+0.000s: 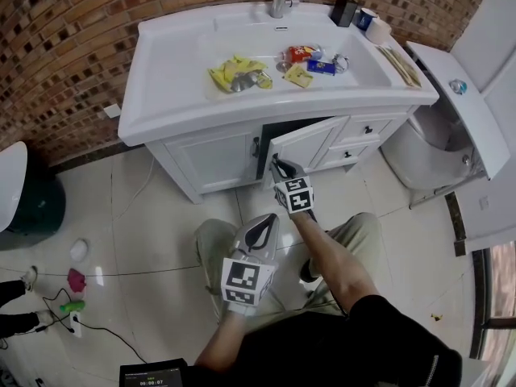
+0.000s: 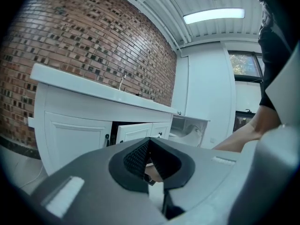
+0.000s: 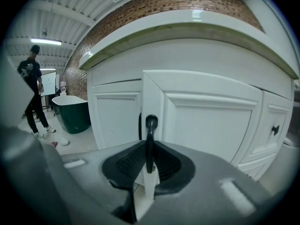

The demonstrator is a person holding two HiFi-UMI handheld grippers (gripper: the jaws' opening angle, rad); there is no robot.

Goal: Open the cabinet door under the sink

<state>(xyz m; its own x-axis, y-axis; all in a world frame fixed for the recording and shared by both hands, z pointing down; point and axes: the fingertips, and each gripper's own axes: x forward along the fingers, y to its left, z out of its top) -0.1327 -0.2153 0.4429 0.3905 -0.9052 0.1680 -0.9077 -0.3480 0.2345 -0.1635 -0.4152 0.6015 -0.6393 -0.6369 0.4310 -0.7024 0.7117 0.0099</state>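
The white cabinet (image 1: 210, 168) under the sink has two doors. Its right door (image 1: 305, 142) stands partly swung out, with a dark gap behind its left edge. My right gripper (image 1: 278, 166) is at that edge, shut on the door's black handle (image 3: 150, 125), which runs upright between the pads of the right gripper (image 3: 150, 158); the door panel (image 3: 211, 121) fills the view beyond. My left gripper (image 1: 262, 230) hangs back above the floor, shut and holding nothing. From the left gripper (image 2: 149, 161) the opened door (image 2: 133, 132) shows ahead.
Wrappers and packets lie in the sink basin (image 1: 355, 63). Drawers (image 1: 367, 129) sit right of the open door, then a toilet (image 1: 427, 147). A dark green tub (image 1: 32, 204) and a cable (image 1: 89, 317) lie at the left. A person (image 3: 33, 93) stands far left.
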